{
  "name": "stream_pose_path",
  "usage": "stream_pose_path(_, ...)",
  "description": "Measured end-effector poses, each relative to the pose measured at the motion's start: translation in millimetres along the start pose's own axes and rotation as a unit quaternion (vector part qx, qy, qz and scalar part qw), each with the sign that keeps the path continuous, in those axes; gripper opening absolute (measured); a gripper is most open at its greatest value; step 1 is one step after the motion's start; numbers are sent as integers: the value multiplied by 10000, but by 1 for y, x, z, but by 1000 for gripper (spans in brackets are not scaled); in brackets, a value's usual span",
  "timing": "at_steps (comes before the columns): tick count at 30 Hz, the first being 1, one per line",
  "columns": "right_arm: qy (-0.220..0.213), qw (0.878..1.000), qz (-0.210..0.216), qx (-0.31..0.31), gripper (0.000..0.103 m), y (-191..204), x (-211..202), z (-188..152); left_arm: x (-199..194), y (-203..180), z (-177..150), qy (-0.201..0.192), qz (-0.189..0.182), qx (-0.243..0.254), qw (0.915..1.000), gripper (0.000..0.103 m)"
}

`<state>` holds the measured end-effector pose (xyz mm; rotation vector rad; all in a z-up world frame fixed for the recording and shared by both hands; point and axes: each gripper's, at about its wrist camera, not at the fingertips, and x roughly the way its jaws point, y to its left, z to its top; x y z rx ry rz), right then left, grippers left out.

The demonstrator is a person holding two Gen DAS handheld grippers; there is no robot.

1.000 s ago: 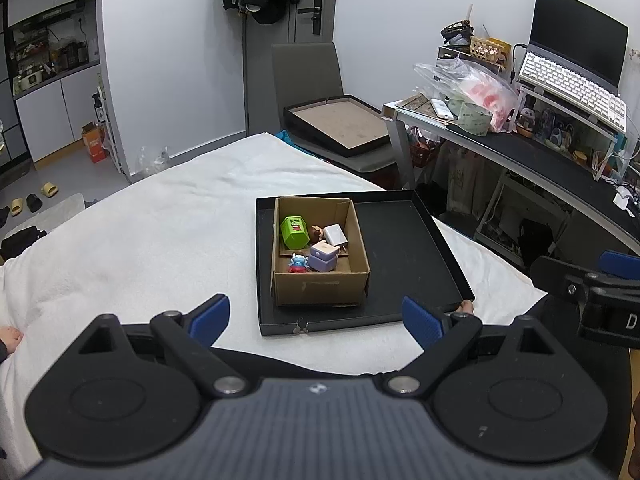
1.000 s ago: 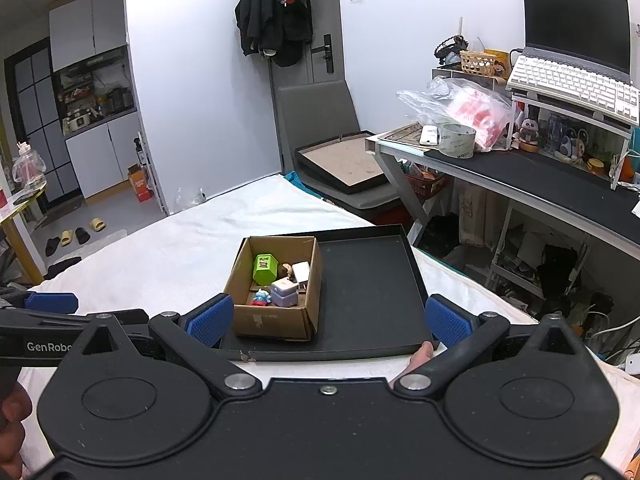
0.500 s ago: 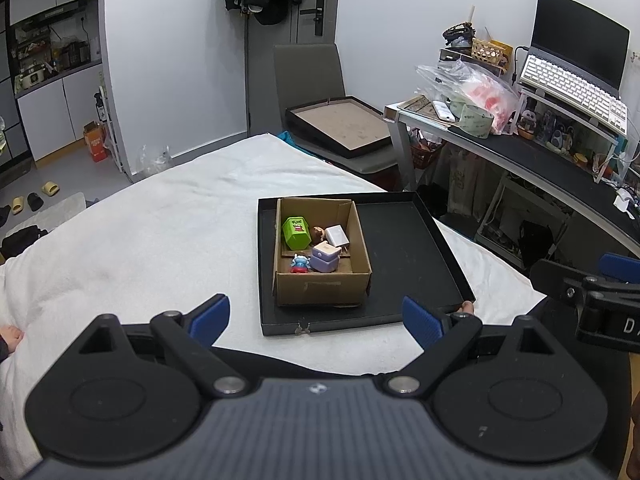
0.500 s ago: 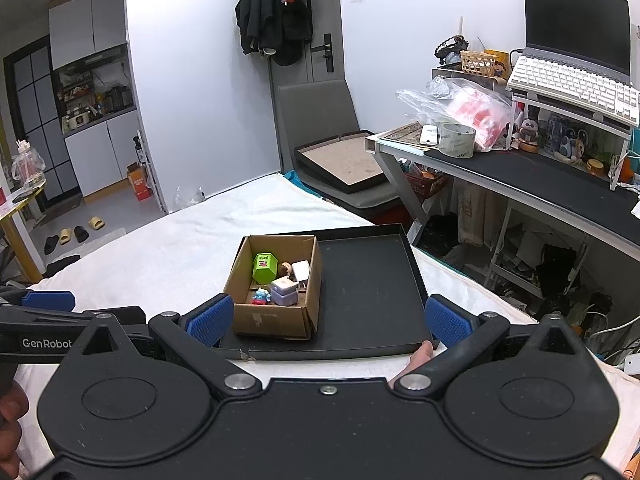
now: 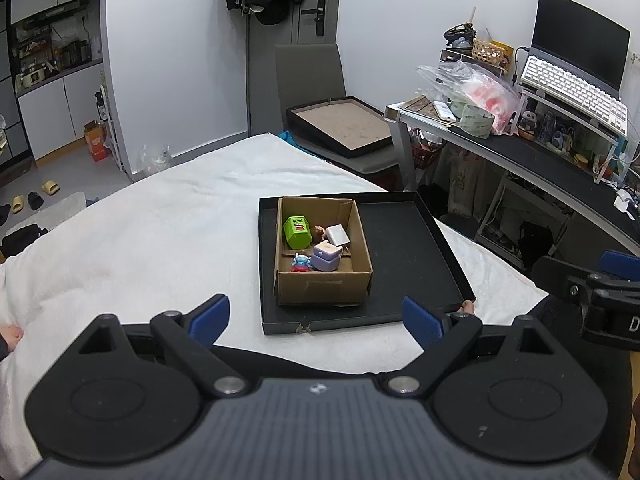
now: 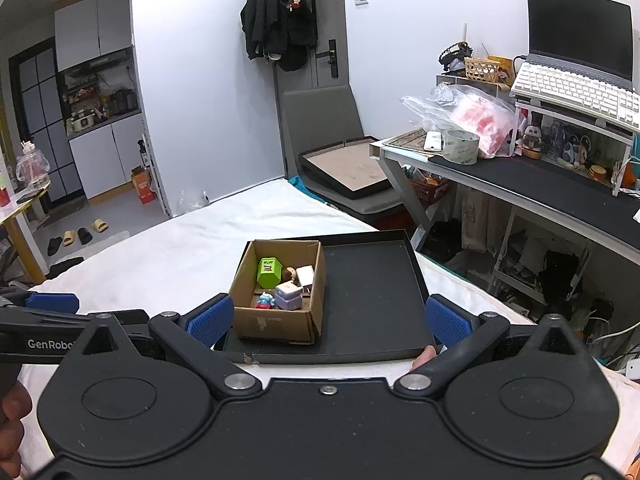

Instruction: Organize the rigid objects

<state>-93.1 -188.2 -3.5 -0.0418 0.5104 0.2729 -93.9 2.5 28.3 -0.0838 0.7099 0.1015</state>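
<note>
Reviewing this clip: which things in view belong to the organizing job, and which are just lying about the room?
Job:
cardboard box on the black tray
green toy block
white charger
purple toy
small blue figure
left gripper and right gripper, both open

Lying about:
tape roll
keyboard
plastic bag
slippers

White walls [image 6: 208, 92] enclose the room. Ahead stands a grey door [image 6: 320, 60] hung with dark coats [image 6: 276, 24], a grey chair [image 6: 324, 120] before it. To the right runs a desk [image 6: 520, 184] bearing a laptop [image 6: 580, 32] and keyboard [image 6: 576, 90]. Far left, cabinets [image 6: 96, 160] and slippers [image 6: 68, 236] on the grey floor [image 6: 116, 208].
</note>
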Motion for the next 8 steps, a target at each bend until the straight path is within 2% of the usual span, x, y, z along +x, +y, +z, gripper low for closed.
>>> stream_pose_path(8, -10, 10000, -14, 45, 103, 1, 0, 1, -1, -2, -1, -2, 34, 122, 9999, 92)
